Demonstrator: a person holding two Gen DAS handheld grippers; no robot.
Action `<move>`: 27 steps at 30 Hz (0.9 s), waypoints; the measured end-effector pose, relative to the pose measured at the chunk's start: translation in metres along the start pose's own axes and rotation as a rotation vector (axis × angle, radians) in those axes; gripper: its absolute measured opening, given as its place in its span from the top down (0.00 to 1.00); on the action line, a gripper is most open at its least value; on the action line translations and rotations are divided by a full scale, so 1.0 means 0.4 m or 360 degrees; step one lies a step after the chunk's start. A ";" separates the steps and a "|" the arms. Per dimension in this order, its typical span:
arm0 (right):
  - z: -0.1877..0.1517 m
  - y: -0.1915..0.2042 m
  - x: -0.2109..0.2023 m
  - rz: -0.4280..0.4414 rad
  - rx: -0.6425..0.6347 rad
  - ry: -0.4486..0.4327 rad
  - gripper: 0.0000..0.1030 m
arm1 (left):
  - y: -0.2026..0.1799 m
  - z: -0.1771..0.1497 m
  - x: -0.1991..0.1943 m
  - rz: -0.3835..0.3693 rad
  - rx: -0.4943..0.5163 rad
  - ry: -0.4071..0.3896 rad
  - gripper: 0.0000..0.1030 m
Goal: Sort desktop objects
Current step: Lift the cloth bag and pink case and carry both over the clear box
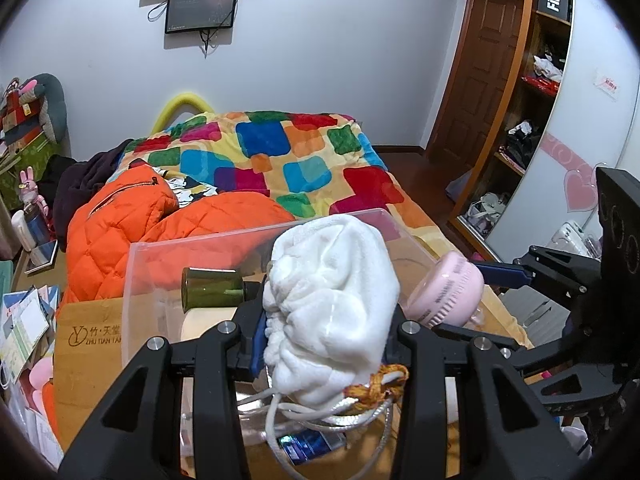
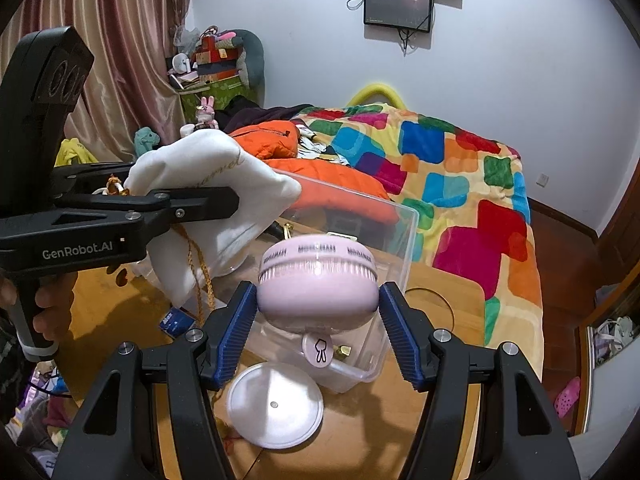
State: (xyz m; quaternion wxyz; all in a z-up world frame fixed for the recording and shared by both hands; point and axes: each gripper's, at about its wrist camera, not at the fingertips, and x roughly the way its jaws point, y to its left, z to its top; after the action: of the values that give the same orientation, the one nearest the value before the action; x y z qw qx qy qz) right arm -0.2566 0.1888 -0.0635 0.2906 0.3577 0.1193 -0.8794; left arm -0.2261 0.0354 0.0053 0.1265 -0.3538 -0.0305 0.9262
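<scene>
The left gripper [image 1: 324, 344] clamps a white pouch [image 1: 332, 300] at frame centre; the right gripper [image 2: 318, 320] pinches a pink fan [image 2: 318, 280], both over the clear bin [image 2: 400, 236]. Lower each inside before letting go; watch the pouch's dangling cords [image 1: 320, 412].

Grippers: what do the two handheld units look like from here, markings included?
Both are matte black with silver screw heads. The right gripper has ribbed blue finger pads. The left gripper reads GenRobot.AI in white on its side, with a pistol-style handle, grey at the bottom.
</scene>
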 end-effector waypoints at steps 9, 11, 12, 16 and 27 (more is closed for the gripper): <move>0.014 -0.012 0.042 0.0028 0.0004 0.0047 0.57 | 0.009 0.004 0.058 0.0010 0.0011 0.0045 0.61; 0.015 -0.009 0.052 0.0024 -0.0017 0.0061 0.57 | 0.010 0.003 0.069 0.0018 0.0021 0.0054 0.61; 0.015 -0.008 0.056 0.0024 -0.0020 0.0065 0.57 | 0.008 0.002 0.074 0.0033 0.0032 0.0058 0.61; 0.013 -0.011 0.070 0.0028 -0.0014 0.0079 0.57 | 0.000 -0.010 0.103 0.0050 0.0073 0.0101 0.61; 0.005 -0.009 0.079 -0.0002 -0.0037 0.0070 0.57 | -0.021 -0.019 0.121 0.0123 0.0170 0.0114 0.54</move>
State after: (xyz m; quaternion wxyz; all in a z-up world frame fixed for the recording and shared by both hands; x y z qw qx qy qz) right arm -0.2781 0.1774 -0.0841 0.2914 0.3736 0.1360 -0.8701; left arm -0.2541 0.0556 -0.0307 0.1103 -0.3805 0.0371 0.9174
